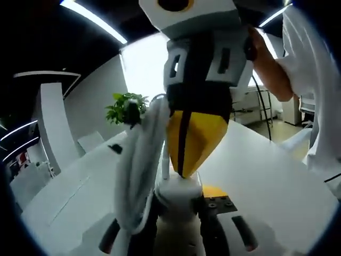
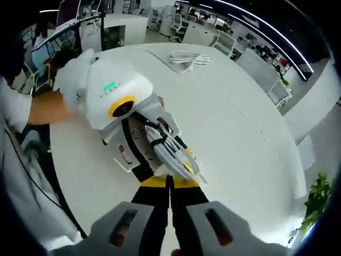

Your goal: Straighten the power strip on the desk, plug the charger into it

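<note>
In the left gripper view my left gripper (image 1: 180, 213) is shut on a white charger (image 1: 179, 190), and the charger's bundled white cable (image 1: 137, 170) hangs along its left side. My right gripper (image 1: 183, 169) comes down from above, its yellow jaws closed to a thin slit and its tip touching the charger's top. In the right gripper view my right gripper (image 2: 170, 180) meets the end of the cable bundle (image 2: 169, 149) that the left gripper (image 2: 160, 162) holds. A loose white coiled cord (image 2: 186, 58) lies far off on the round white table (image 2: 234, 122).
A potted green plant (image 1: 127, 108) stands by the table's edge, also seen as the plant (image 2: 317, 202). A small dark object (image 1: 115, 149) lies on the tabletop. The person's arm (image 1: 272, 69) and white sleeve (image 2: 16, 106) are close by. Office desks stand behind.
</note>
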`<state>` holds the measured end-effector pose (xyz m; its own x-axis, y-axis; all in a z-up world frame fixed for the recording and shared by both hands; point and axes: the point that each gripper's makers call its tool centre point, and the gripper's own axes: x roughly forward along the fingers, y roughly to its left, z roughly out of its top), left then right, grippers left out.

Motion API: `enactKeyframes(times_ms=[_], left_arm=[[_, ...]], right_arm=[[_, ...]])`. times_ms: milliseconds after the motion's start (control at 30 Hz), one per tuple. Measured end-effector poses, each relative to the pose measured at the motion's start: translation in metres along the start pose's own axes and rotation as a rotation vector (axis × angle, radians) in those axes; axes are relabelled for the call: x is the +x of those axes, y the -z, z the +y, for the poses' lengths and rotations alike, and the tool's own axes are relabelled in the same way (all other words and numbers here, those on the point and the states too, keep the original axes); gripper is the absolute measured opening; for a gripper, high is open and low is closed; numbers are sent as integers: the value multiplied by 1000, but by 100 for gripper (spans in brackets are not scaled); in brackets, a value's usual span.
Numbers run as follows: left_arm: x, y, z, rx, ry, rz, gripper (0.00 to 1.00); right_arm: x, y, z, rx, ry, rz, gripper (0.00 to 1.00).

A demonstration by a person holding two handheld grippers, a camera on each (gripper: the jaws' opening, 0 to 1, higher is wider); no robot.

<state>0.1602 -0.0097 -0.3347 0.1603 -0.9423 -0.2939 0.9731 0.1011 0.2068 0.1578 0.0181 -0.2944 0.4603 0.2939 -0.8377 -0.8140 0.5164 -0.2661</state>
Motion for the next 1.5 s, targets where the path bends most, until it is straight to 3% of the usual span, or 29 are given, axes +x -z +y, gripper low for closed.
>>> enactKeyframes(times_ms=[267,733,1500], left_arm=[[1,0,2,-18,-1,7,31],[1,2,3,-58,-6,21,32],[-2,4,4,-29,-10,21,32]], right_arm=[[2,2,-3,40,-46,65,0],[6,-2,1,25,-36,131,0],[8,-3,1,82,-16,132,0]])
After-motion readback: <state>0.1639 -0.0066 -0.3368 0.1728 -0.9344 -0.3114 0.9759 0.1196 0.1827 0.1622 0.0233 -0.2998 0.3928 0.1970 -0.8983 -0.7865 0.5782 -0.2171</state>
